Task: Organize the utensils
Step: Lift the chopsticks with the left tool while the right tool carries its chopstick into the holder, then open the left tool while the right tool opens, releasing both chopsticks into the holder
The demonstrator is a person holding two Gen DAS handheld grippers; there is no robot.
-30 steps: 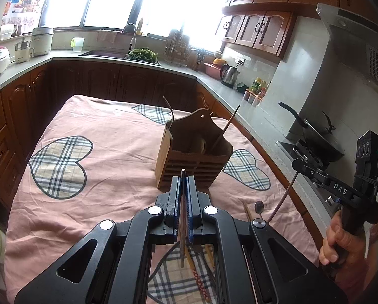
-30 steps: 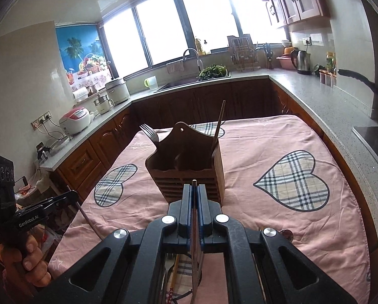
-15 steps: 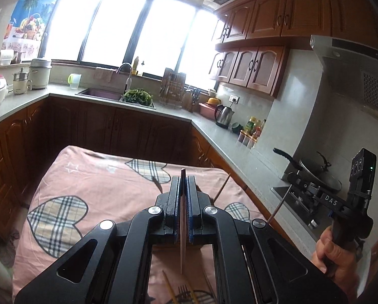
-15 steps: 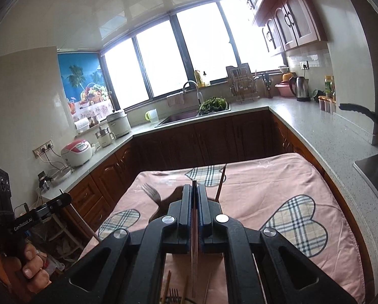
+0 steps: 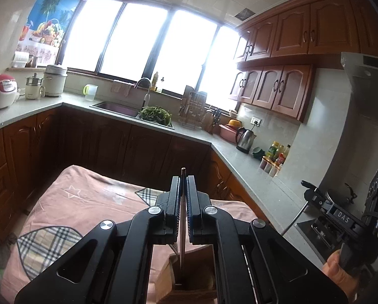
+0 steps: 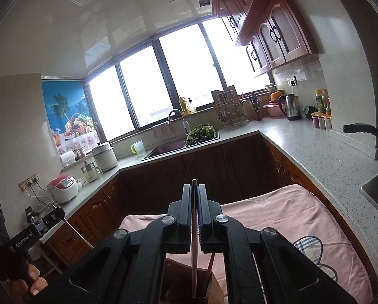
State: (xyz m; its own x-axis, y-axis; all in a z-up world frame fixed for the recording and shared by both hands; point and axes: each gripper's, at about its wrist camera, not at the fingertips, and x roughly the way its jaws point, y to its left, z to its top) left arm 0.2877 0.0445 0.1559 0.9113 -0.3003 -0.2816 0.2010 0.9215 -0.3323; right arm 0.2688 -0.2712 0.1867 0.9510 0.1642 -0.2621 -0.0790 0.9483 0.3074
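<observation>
Each pair of tongs, left tongs [image 5: 183, 197] and right tongs [image 6: 194, 209], is clenched on a thin stick (likely chopsticks) hanging over the wooden holder [image 5: 189, 276] at bottom centre; released off-line, one could miss its compartment.

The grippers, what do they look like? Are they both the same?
Nearly. The left gripper and the right gripper are both matte black, with two flat straight fingers, angled arms with cut-out holes and round silver bolts. The left one's pads look blue. Seen from the side, each has a boxy black handle with white lettering: "GenRobot.AI" on the left, "DAS" on the right.
</observation>
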